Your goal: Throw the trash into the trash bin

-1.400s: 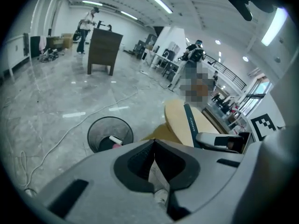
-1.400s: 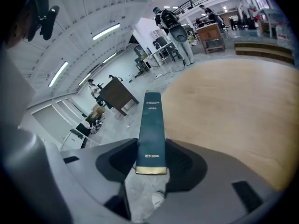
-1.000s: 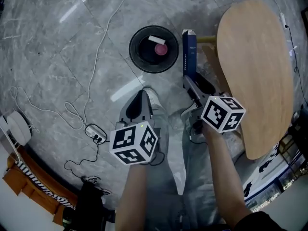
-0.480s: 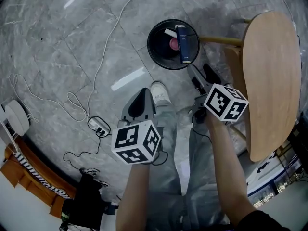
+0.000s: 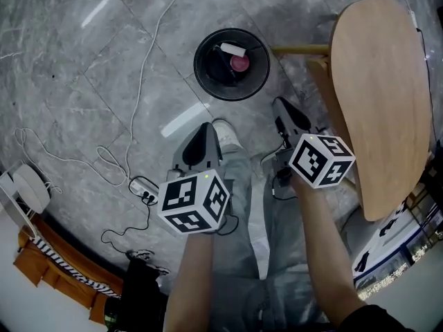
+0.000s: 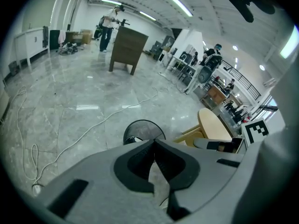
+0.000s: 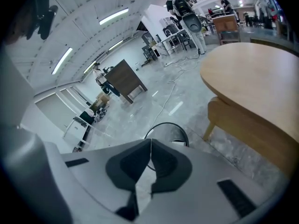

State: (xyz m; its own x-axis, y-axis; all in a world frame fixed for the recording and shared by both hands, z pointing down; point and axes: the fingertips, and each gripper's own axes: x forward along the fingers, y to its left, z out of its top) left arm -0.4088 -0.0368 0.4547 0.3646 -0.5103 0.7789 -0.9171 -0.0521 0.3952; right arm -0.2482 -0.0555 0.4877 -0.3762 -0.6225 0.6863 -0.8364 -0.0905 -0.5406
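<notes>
Grey tiled floor; black trash bin; white cable; power strip, seemingly

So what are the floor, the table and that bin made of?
Floor: polished grey stone or marble-look tile, judging by veins, seams and glare. Table: light wood or wood veneer, matte, faint grain. Bin: black, dull; plastic or metal mesh, hard to tell.

Large lab hall: desks, striplights

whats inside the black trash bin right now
In the head view the trash bin holds a white strip and a pink round piece. The rest of the inside is dark; whatever lies beneath or beside them can't be made out.
</notes>
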